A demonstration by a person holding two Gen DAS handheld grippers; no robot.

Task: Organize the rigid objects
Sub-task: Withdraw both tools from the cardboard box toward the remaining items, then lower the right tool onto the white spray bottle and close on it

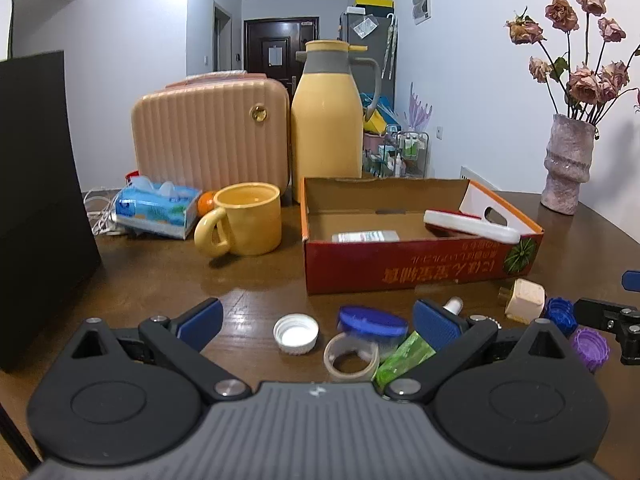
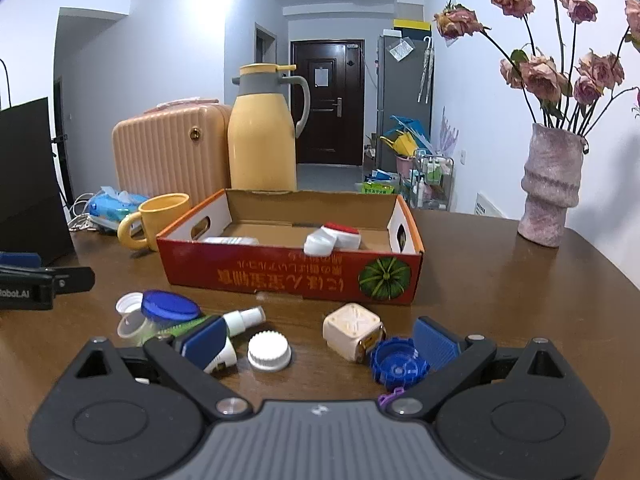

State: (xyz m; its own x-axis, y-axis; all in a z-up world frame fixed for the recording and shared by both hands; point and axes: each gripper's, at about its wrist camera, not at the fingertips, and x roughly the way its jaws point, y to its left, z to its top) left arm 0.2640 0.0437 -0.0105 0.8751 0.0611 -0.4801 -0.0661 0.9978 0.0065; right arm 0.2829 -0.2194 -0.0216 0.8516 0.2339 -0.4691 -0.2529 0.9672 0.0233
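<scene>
the left wrist view alone showed the clear tape ring (image 1: 351, 357) at 6 o'clock and the purple cap (image 1: 590, 344) at 4 o'clock. the right wrist view alone showed the ridged white cap (image 2: 269, 351) at 6 o'clock. the left gripper (image 1: 318, 322) hovered low over the table (image 1: 160, 276), jaws wide apart, holding nothing. the right gripper (image 2: 320, 338) sat level, jaws wide apart and empty, the blue cap (image 2: 396, 366) beside its right finger. the red cardboard box (image 2: 292, 276) lay at 12 o'clock.
</scene>
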